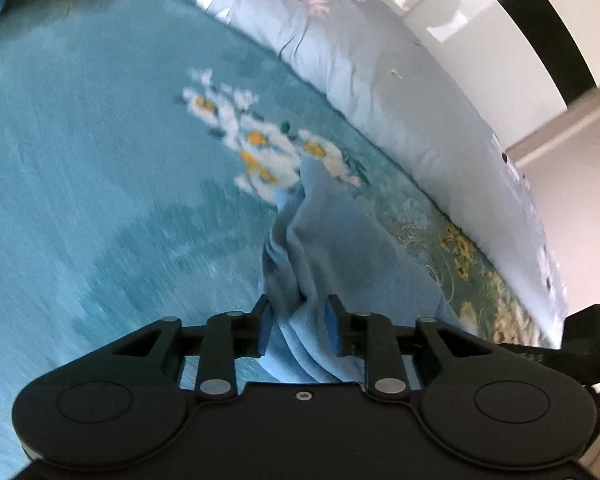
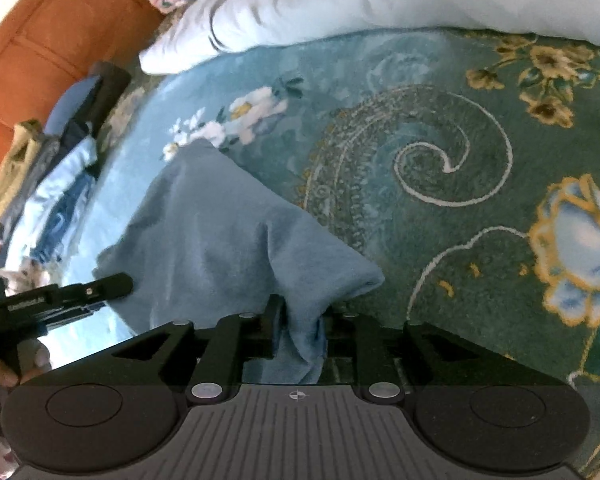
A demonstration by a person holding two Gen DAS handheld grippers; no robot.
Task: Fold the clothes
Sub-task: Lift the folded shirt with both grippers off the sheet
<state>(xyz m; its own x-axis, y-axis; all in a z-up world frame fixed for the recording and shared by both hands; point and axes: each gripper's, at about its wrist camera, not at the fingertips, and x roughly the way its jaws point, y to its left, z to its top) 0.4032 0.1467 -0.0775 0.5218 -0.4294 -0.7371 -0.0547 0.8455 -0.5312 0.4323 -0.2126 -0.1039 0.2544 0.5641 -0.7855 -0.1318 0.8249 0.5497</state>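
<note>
Gripping on both sides: left gripper [image 1: 300, 324] is pinching a bunched fold of the light blue garment [image 1: 336, 248] between its blue-padded fingers [image 1: 334, 330], cloth squeezed into pleats at the pinch. Right gripper [image 2: 300, 330] is clamping another bunched part of the same fabric, its jaws drawn close around it.

Garment is hanging over the teal floral blanket [image 2: 440, 152], stretching away from the right tongs as a broad sloping sheet with one rounded corner drooping to the right. Can't tell whether its far edge is touching the blanket. In the left wrist view it is tapering to a point near the white and yellow flower print [image 1: 260, 148]; that view is motion-blurred.

Pale blue duvet [image 1: 380, 80] is lying along the blanket's far edge. Stack of folded clothes [image 2: 48, 184] is sitting at the left of the right wrist view, beside an orange padded headboard [image 2: 48, 40]. Left tool's black body is poking in at the lower left there, with the person's fingers [image 2: 8, 368] wrapping it.
</note>
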